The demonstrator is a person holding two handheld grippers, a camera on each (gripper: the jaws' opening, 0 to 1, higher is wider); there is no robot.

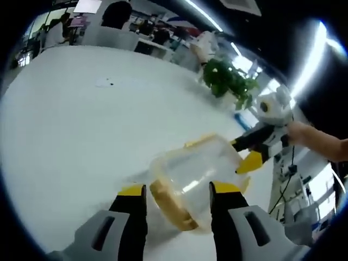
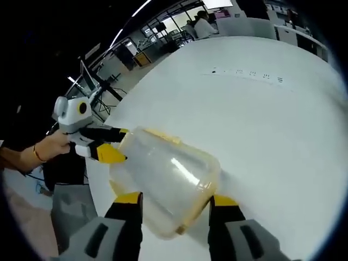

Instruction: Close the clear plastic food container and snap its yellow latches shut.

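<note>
The clear plastic food container with a yellowish lid rim hangs tilted above the white table, held from both ends. My left gripper has its yellow-tipped jaws pressed on either side of the container's near end. The right gripper reaches in from the right and touches the far end. In the right gripper view the container lies between the jaws of my right gripper, which close on its sides. The left gripper, held by a hand, meets its far end. The yellow latches are hard to make out.
A green potted plant stands at the table's far edge. Desks, chairs and seated people lie beyond the table. Small dark marks dot the tabletop. Wide bare table surface spreads around the container.
</note>
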